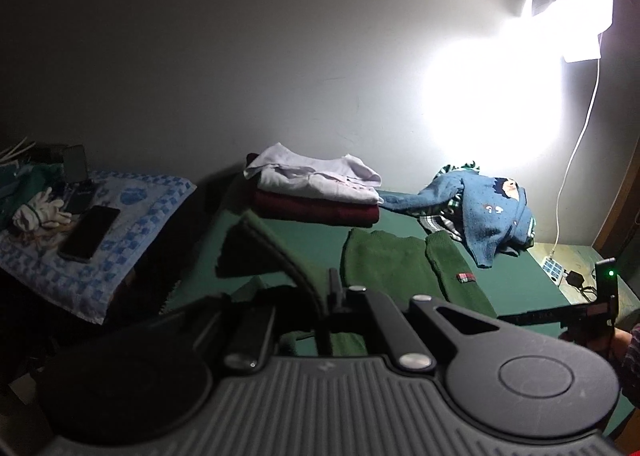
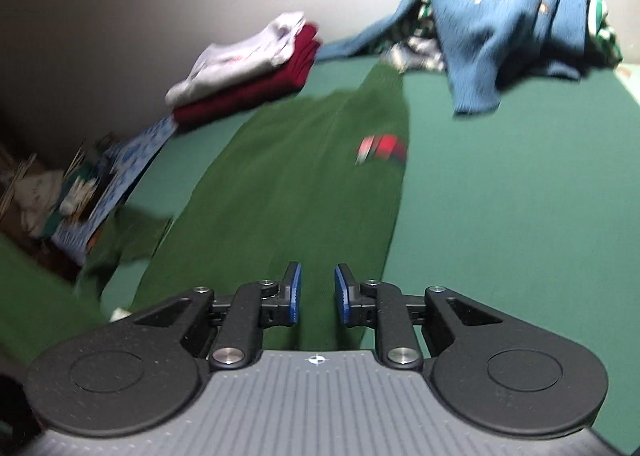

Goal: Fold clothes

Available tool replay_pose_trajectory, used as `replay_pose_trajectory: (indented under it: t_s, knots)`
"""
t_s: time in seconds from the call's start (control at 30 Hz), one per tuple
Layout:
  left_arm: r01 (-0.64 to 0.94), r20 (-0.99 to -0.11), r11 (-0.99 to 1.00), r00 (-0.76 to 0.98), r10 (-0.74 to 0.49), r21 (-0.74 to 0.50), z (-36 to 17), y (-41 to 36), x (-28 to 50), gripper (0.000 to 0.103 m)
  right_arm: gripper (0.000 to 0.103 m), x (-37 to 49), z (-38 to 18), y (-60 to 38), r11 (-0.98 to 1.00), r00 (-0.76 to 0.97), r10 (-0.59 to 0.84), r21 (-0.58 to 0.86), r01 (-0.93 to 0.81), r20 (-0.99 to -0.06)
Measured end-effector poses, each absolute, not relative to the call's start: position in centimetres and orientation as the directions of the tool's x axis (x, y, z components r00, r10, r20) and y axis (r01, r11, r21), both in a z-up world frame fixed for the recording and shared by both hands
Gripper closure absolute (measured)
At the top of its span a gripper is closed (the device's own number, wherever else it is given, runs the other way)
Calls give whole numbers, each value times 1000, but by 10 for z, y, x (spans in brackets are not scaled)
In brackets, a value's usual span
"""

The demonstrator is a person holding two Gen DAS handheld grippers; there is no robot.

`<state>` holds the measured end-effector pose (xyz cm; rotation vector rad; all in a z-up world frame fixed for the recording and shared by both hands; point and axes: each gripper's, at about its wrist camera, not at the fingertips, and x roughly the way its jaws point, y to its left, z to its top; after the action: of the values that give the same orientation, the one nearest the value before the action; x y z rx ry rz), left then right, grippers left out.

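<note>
Green-covered counter (image 2: 500, 196) against a plain grey wall, lit by a glaring lamp (image 1: 492, 96). Dark green sweater (image 2: 288, 176) lies flat mid-counter. Behind it: folded white-on-maroon stack (image 2: 248, 76); to the stack's right, a blue sweater heap (image 2: 500, 16). Left tongs (image 1: 334, 296) clamped on a raised fold of the green sweater. Right tongs (image 2: 316, 292) slightly parted above the sweater, gripping nothing.

My left camera looks low across the bed (image 1: 280, 252); my right tilts closer down; both share the green sweater (image 1: 384, 264) (image 2: 304, 160), clothes pile at twelve.
</note>
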<state>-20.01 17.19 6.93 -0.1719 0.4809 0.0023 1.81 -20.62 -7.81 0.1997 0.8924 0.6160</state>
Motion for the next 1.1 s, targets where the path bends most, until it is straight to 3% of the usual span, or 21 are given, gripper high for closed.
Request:
replay_pose_trajectory:
  t_s: [0.3,0.5,0.73,0.8,0.97,1.1]
  knots:
    - [84,-426,985,894,-141,-150,81,175,-176,103,85,-60,-86,-209,852,467,469,246,-462,-750]
    - [134,-410,981,894,-180,-138,84,173,-165,103,84,-127,-57,-222,823,453,512,266,-502,-730]
    - [174,-377,974,901,-217,-144,93,172,-149,103,84,-185,-70,-193,793,415,440,127,-596,-796]
    - [192,-354,970,905,-234,-150,99,173,-147,103,78,-197,-77,-188,798,465,391,41,-601,-794]
    - [225,-309,962,914,-263,-153,113,171,-138,103,76,-215,-94,-184,792,564,306,-124,-598,-767]
    - [237,-288,959,918,-273,-155,118,167,-128,103,70,-218,-97,-181,775,591,288,-179,-606,-753]
